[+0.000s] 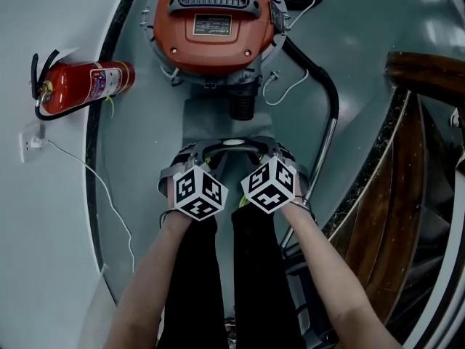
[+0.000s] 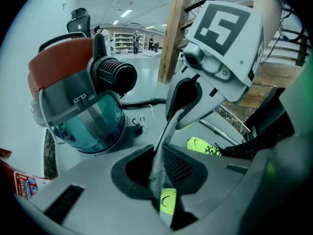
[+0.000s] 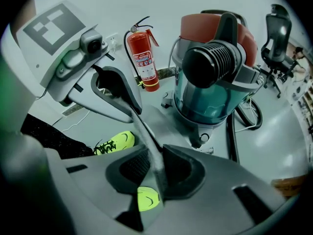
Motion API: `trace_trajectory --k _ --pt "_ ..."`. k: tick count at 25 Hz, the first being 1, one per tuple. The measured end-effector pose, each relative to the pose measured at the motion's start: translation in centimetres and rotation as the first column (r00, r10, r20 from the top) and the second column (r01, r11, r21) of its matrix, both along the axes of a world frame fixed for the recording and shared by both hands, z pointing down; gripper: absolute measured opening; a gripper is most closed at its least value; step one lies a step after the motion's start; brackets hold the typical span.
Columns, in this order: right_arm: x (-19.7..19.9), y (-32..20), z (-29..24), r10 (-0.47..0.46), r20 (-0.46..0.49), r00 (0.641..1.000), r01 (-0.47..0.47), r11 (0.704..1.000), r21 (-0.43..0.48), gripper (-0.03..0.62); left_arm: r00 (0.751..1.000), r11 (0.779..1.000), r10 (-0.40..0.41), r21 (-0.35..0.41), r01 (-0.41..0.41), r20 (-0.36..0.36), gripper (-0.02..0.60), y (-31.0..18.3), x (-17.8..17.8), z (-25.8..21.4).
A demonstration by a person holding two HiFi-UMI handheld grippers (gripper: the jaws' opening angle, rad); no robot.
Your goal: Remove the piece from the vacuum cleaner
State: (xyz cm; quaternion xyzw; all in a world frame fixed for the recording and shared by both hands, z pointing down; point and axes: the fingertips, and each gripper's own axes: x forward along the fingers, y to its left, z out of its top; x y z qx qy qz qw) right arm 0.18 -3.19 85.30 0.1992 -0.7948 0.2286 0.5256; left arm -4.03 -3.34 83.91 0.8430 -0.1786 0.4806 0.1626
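Head view, biggest stuff first: an orange-topped vacuum cleaner (image 1: 211, 27) with a teal see-through tank is parked on the grey floor (image 1: 145, 158), and its black hose (image 1: 323, 86) is trailed off to the right. A red fire extinguisher (image 1: 87, 84) is stood against the white wall (image 1: 43, 253) on the left, near a socket (image 1: 30, 142) with a thin white cable (image 1: 94, 177) plugged in.

Closer to the person, the left gripper (image 1: 182, 162) and right gripper (image 1: 285, 160) are held side by side, both pointed steeply down. A curved grey piece (image 1: 232, 145) is stretched between them, well clear of the vacuum cleaner.

In the left gripper view the jaws are pressed together on one thin edge of the piece. Same deal in the right gripper view, where the other end is pinched between the pads. A neon yellow shoe (image 2: 204, 147) can be spotted on the floor below.
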Motion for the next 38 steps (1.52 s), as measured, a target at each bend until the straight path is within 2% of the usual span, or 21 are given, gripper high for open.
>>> trace_trajectory --k 10,27,29,33,38 --pt "-0.5 -1.2 2.4 -0.004 -0.012 1.000 0.003 1.000 -0.024 0.083 1.000 0.999 -0.015 -0.033 0.016 0.008 0.061 -1.1 -0.5 2.5" --pt "-0.9 -1.1 3.6 -0.040 -0.018 0.999 0.039 0.997 -0.063 0.084 0.998 0.997 0.047 -0.055 -0.045 0.035 0.063 -1.2 -0.8 4.0" --pt "-0.8 -0.7 3.7 -0.043 -0.016 0.999 0.042 0.996 -0.081 0.093 0.997 0.996 0.073 -0.052 -0.071 0.028 0.072 -0.8 -0.7 4.0" --pt "-0.7 0.3 3.8 -0.041 -0.001 0.999 0.040 0.992 -0.120 0.130 0.996 0.991 0.091 -0.094 -0.091 -0.004 0.138 0.7 -0.8 4.3" --pt "-0.4 1.5 3.9 -0.035 0.005 0.999 0.035 0.985 -0.168 0.132 0.995 0.986 0.100 -0.137 -0.100 -0.009 0.161 2.7 -1.4 4.5"
